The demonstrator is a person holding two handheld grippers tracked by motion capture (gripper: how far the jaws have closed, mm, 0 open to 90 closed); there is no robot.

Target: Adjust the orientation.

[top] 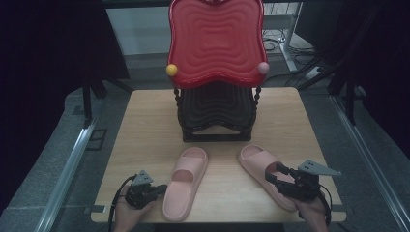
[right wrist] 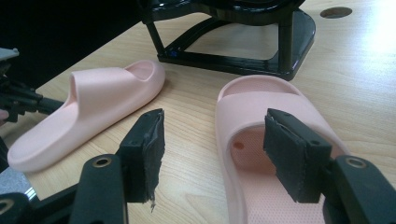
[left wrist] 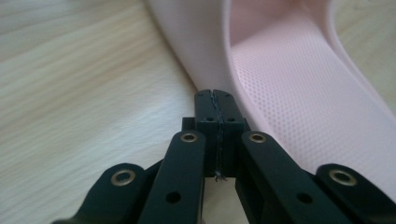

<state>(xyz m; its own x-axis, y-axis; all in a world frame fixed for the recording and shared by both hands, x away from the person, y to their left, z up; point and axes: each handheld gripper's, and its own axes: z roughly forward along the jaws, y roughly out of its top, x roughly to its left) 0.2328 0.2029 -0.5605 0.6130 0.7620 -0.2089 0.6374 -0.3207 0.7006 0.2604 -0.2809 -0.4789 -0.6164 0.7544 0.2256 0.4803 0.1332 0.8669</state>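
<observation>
Two pink slippers lie on the wooden table in front of a shoe rack. In the high view the left slipper (top: pixel 185 181) has my left gripper (top: pixel 163 188) at its outer side near the heel. In the left gripper view that gripper (left wrist: pixel 215 95) is shut with nothing between its pads, its tip against the slipper's (left wrist: pixel 289 79) side wall. My right gripper (top: pixel 269 177) is open at the heel end of the right slipper (top: pixel 258 166). In the right gripper view its jaws (right wrist: pixel 215 119) straddle that slipper's (right wrist: pixel 261 93) left wall without pressing it.
A tiered shoe rack with a red top shelf (top: pixel 216 41) and black lower shelves (top: pixel 216 113) stands at the middle back of the table (top: pixel 145 125); its black base (right wrist: pixel 233 46) is just beyond the slippers. The other slipper (right wrist: pixel 102 98) and the left gripper (right wrist: pixel 18 100) appear at left.
</observation>
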